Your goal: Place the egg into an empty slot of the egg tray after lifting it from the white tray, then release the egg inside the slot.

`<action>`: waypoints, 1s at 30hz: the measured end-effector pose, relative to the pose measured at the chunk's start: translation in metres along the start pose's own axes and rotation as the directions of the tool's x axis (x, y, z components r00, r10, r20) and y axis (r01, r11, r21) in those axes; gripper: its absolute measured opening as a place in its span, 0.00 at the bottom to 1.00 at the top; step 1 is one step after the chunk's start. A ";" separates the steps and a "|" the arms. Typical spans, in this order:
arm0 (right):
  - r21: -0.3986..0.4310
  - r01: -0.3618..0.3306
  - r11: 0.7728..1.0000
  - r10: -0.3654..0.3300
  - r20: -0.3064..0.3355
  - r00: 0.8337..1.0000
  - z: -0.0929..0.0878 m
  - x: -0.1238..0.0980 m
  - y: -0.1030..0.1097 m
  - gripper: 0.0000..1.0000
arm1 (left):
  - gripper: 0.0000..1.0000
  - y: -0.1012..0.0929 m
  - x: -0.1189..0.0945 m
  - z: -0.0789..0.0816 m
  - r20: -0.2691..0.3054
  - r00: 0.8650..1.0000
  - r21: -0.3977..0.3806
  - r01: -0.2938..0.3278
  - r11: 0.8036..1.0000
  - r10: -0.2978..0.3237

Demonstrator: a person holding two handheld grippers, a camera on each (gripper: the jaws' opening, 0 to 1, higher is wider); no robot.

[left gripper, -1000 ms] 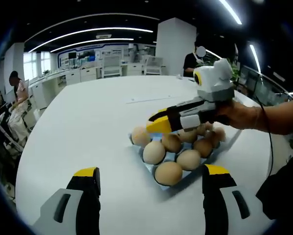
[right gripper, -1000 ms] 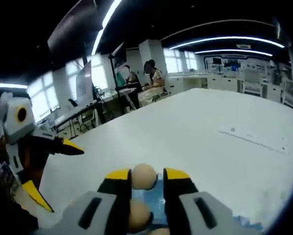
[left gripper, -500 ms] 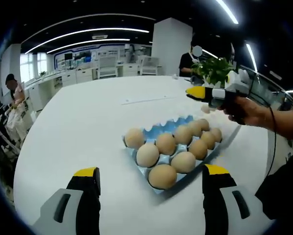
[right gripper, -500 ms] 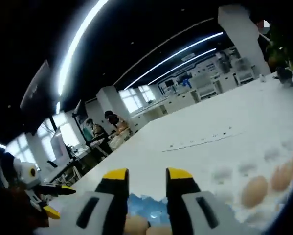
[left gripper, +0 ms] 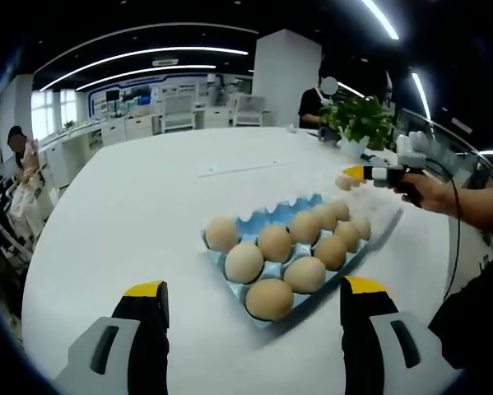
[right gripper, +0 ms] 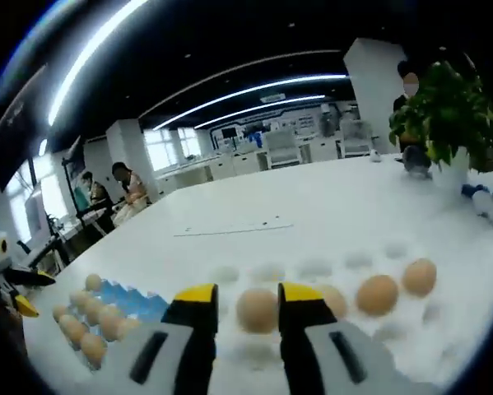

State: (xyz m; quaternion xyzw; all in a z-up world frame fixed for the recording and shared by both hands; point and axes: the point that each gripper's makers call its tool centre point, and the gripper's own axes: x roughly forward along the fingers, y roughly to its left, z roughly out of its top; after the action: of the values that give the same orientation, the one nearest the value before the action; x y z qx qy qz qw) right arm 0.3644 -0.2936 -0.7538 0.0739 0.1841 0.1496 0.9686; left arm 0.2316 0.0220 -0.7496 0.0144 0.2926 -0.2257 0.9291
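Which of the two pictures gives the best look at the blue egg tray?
The left gripper view: the blue egg tray lies in mid-picture, its eggs countable and its bare far slots plain. In the right gripper view the tray sits small and blurred at the lower left.

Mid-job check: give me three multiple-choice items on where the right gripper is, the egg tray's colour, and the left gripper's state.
1. The right gripper is
A. over the egg tray
B. at the white tray
C. beside the plant

2. The egg tray is
A. blue
B. green
C. red

3. The left gripper is
A. shut on an egg
B. shut, empty
C. open, empty

Answers:
1 B: the right gripper has its jaws either side of an egg lying on the white tray.
2 A: the egg tray shows blue between its eggs.
3 C: the left gripper has its jaws wide apart with nothing held.
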 end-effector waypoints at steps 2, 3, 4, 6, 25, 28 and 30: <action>-0.033 0.016 0.999 -0.017 -0.030 0.999 -0.006 0.002 -0.004 0.28 | 0.85 -0.001 0.000 0.001 0.001 1.000 0.002 0.001 1.000 -0.001; -0.054 0.010 0.999 -0.012 -0.035 0.999 -0.008 0.004 -0.003 0.29 | 0.86 -0.001 -0.001 0.001 0.001 1.000 0.002 0.000 1.000 0.000; -0.076 0.009 0.997 -0.013 -0.053 0.998 -0.011 0.006 -0.002 0.29 | 0.86 0.000 -0.001 0.001 0.001 1.000 0.001 -0.001 1.000 0.001; -0.086 -0.008 0.996 0.003 -0.057 0.998 -0.013 0.009 0.001 0.28 | 0.86 0.001 -0.002 0.000 -0.002 1.000 0.000 -0.005 1.000 0.005; -0.268 -0.017 0.963 -0.010 -0.100 0.995 -0.012 0.010 -0.001 0.25 | 0.86 0.005 -0.006 -0.002 -0.003 1.000 -0.006 -0.021 1.000 0.021; -0.252 -0.023 0.968 0.006 -0.068 0.998 -0.001 0.007 0.005 0.25 | 0.86 0.005 -0.006 -0.002 -0.001 1.000 -0.009 -0.023 1.000 0.023; -0.256 -0.026 0.966 0.009 -0.067 0.998 0.001 0.009 0.005 0.25 | 0.86 0.005 -0.006 -0.003 -0.003 1.000 -0.007 -0.023 1.000 0.023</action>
State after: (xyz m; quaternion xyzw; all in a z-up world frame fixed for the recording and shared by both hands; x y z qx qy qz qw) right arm 0.3715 -0.2860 -0.7554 -0.0554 0.1938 0.1829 0.9622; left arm 0.2279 0.0293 -0.7489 0.0146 0.2946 -0.2139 0.9313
